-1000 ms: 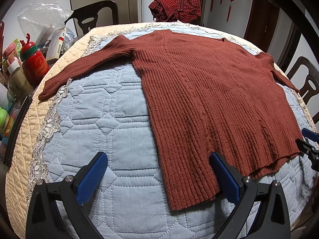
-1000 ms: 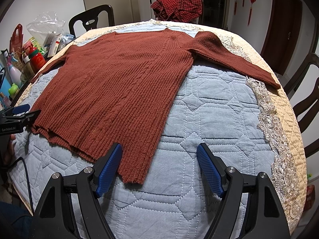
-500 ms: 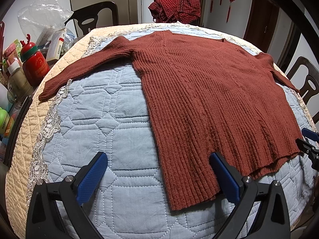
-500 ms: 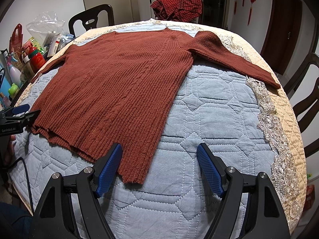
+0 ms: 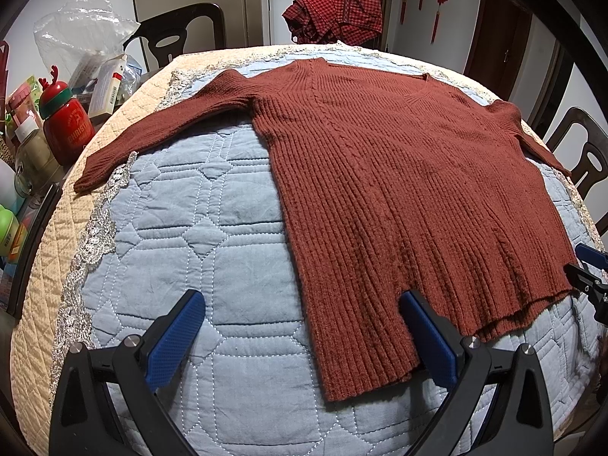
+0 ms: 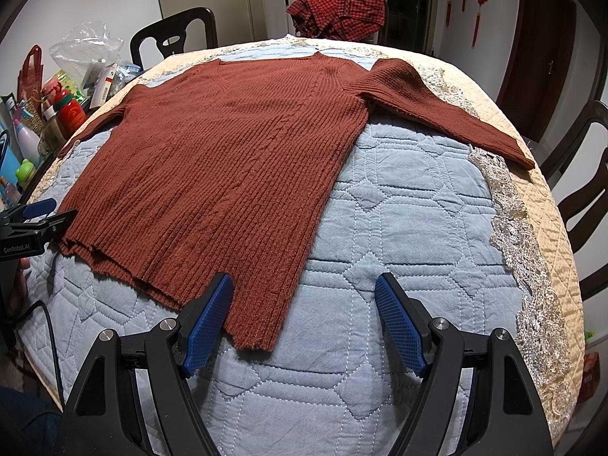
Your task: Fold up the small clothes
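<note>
A rust-red ribbed sweater (image 5: 399, 197) lies flat on the blue quilted cover (image 5: 197, 235), sleeves spread out to both sides; it also shows in the right wrist view (image 6: 228, 167). My left gripper (image 5: 300, 315) is open and empty, hovering at the sweater's near left hem corner. My right gripper (image 6: 304, 304) is open and empty at the near right hem corner. The left gripper also shows at the left edge of the right wrist view (image 6: 34, 216), and the right gripper at the right edge of the left wrist view (image 5: 589, 273).
A folded red checked garment (image 5: 334, 17) lies at the table's far edge. Bottles, a red Christmas flask (image 5: 66, 125) and a plastic bag (image 5: 83, 34) crowd the left side. Dark chairs (image 5: 182, 30) stand around the table. Lace trim (image 6: 524, 235) borders the cover.
</note>
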Motion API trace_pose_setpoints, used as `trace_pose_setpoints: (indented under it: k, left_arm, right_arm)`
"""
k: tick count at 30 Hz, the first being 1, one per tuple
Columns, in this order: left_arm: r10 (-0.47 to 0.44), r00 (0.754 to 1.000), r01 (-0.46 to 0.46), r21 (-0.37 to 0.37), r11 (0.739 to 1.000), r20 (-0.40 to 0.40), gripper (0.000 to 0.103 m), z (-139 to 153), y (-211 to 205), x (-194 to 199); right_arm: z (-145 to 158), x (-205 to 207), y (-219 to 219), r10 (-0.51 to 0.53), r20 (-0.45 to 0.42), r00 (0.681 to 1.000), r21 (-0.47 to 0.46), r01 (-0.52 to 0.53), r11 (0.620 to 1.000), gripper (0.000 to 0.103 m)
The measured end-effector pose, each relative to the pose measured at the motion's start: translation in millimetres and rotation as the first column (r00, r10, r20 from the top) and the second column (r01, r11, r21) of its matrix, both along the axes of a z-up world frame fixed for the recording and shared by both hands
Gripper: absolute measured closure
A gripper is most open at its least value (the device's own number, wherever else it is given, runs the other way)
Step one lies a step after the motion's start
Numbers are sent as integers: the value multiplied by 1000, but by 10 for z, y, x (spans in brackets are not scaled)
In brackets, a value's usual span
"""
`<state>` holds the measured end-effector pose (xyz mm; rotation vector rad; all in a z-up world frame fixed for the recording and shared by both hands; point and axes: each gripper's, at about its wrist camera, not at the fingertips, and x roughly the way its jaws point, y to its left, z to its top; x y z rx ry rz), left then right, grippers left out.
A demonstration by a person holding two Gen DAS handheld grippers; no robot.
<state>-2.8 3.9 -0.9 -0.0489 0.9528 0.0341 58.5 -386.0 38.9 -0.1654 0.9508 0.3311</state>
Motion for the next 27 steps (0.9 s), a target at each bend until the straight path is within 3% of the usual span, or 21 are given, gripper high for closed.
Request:
trace_pose_setpoints:
  k: [27]
  left_arm:
    - [1, 1000, -1, 0, 1000, -4, 0, 0, -6, 1]
  right_arm:
    - [-5, 9, 13, -2, -22, 1000, 0, 2, 1000, 26]
